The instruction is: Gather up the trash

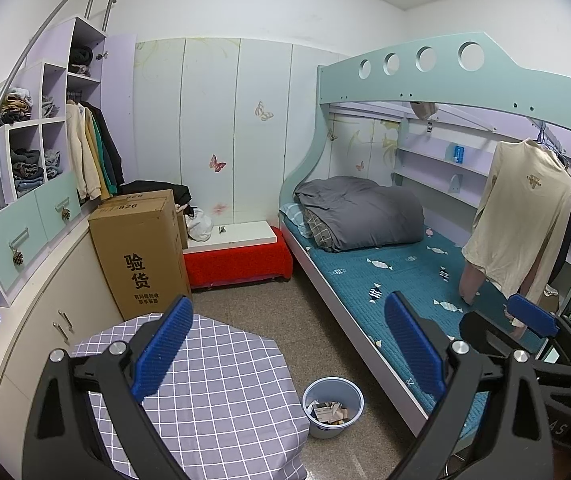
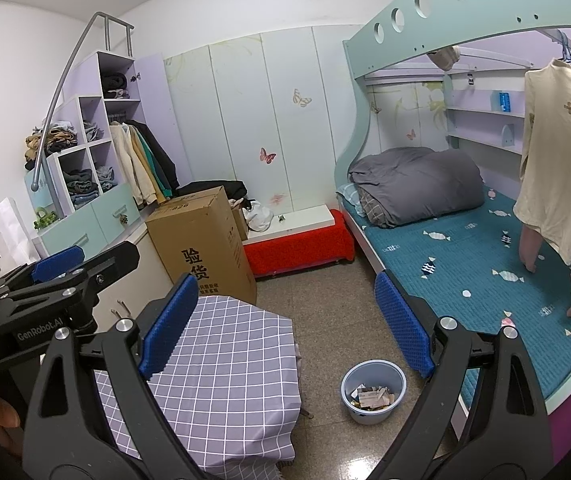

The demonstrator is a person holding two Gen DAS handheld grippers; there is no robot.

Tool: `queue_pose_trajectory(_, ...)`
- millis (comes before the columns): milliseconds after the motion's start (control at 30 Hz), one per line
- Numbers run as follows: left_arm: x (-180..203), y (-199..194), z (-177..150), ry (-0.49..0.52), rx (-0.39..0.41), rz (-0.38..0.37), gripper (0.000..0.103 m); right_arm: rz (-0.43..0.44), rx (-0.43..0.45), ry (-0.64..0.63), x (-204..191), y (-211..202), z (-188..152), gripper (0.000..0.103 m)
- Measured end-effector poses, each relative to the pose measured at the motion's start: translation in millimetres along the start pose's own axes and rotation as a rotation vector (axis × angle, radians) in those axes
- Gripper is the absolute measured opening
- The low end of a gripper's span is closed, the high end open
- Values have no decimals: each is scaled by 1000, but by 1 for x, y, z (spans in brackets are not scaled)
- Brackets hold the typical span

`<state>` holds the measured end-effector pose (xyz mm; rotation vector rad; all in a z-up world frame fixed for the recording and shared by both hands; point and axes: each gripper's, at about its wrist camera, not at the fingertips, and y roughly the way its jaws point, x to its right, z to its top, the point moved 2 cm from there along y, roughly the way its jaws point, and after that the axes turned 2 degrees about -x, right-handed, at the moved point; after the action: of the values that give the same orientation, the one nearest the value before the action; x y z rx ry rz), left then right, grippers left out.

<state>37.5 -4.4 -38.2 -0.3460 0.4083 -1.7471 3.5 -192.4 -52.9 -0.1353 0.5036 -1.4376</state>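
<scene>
Held both grippers, left gripper point(image 1: 289, 346) and right gripper point(image 2: 287, 326), fingers spread wide and empty, angled over the checked tabletop point(image 1: 213, 392), probably to survey before reaching; noted trash point(image 2: 371, 396) already in the blue bin point(image 2: 373, 390) on the floor beside the bed point(image 2: 465, 264).

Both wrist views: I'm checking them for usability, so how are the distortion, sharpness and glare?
Left wrist view: strong fisheye bending, the bunk bed rail curves, corners go black, yet the bin stays sharp under even light. Right wrist view: same bending and dark corners, with a shiny glare patch on the floor at the bottom; the near blue fingers look crisp.
</scene>
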Motion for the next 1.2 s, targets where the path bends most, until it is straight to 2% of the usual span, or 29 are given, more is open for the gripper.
queue_pose_trajectory(1200,0,3,-1,-1,-8,-1,95,7,-23,-2,13,11,0,88)
